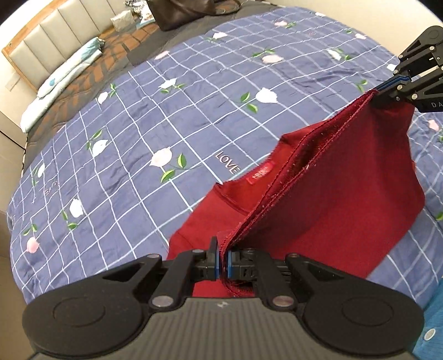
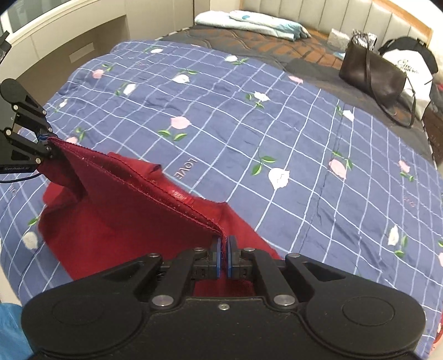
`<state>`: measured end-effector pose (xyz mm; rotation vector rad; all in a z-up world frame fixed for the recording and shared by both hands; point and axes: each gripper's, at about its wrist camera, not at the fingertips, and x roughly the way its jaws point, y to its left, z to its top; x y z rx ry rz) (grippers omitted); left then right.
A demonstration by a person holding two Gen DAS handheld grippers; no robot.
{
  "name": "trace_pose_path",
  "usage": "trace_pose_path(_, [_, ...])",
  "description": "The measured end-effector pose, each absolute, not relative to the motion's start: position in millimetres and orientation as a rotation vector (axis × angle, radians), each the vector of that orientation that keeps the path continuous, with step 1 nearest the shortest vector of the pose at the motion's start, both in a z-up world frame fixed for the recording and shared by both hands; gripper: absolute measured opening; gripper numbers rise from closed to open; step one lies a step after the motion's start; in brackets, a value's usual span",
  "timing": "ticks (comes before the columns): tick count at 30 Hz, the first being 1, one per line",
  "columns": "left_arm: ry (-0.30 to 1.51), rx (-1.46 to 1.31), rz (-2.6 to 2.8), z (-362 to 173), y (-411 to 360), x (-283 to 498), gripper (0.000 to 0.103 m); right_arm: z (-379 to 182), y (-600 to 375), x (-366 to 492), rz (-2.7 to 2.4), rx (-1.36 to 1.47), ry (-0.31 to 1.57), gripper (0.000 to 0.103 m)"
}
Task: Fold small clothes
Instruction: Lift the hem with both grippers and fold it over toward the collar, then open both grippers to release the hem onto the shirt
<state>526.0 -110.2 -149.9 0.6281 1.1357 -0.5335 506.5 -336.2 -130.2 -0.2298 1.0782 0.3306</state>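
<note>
In the left wrist view, the left gripper [image 1: 223, 259] sits low in the middle, its blue-padded fingers [image 1: 216, 264] drawn narrow and pinching one corner of the hem of a dark red garment [image 1: 346, 199]. From that corner the stitched hem rises as a taut line toward the upper right, where the right gripper [image 1: 387, 92] clamps the other corner, jaws closed on the cloth. The held part hangs as a lifted flap, while the rest of the garment lies flat on the blue checked quilt [image 1: 166, 116], with its neckline and a red label [image 1: 259, 173] showing beneath the raised edge, just beside the word LOVE stitched on the quilt. Farther back lie a pale pillow [image 1: 63, 74] by the padded headboard [image 1: 49, 33] and a dark brown bag [image 1: 182, 12] at the top edge. In the right wrist view, the right gripper [image 2: 223, 257] is low in the middle, fingers nearly together with the red hem corner caught between the blue pads. The hem runs up to the left, where the left gripper [image 2: 48, 144] holds the far corner, closed on the fabric. The lower part of the garment [image 2: 110, 235] rests on the quilt [image 2: 277, 124] beneath the raised flap. Behind are the pillow [image 2: 249, 23], the brown bag [image 2: 373, 74] with its strap, and a white bag [image 2: 412, 72] just beside it.
</note>
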Motion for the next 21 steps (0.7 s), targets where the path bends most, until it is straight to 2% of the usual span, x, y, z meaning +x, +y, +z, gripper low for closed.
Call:
trace_pose_path(6, [1.206, 0.577, -0.505, -176.5, -108.4, 564.5, 0.007, -155.5, -337.0, 537.6, 0.316, -0.201, 1.121, 0.005])
trace_pose_path(9, [1.243, 0.528, -0.465, -188.4, -103.0, 580.1, 0.019, -165.6, -336.3, 547.9, 0.299, -0.168, 1.138, 0.008])
trace_pose_path(12, [1.266, 0.474, -0.43, -197.6, -97.4, 588.1, 0.035, -174.1, -334.6, 555.5, 0.282, -0.136, 1.152, 0.014])
trace_pose_path(14, [1.269, 0.451, -0.411, -199.2, -94.9, 587.9, 0.058, -178.6, -334.2, 558.4, 0.267, -0.122, 1.159, 0.019])
trace_pose_path(15, [1.265, 0.439, -0.399, -199.6, -93.6, 587.7, 0.066, -180.7, -334.2, 559.2, 0.261, -0.116, 1.161, 0.02])
trace_pose_path(16, [1.259, 0.434, -0.375, -200.0, -92.7, 587.6, 0.08, -182.6, -334.9, 559.9, 0.256, -0.107, 1.162, 0.023])
trace_pose_path(17, [1.25, 0.433, -0.354, -200.2, -92.4, 586.8, 0.089, -184.1, -336.1, 560.6, 0.248, -0.098, 1.161, 0.027])
trace_pose_path(19, [1.228, 0.426, -0.324, -200.1, -90.4, 583.5, 0.093, -185.8, -339.4, 561.1, 0.228, -0.077, 1.154, 0.048])
trace_pose_path(21, [1.222, 0.408, -0.296, -200.9, -87.7, 581.1, 0.098, -186.4, -343.6, 559.4, 0.206, -0.055, 1.145, 0.055])
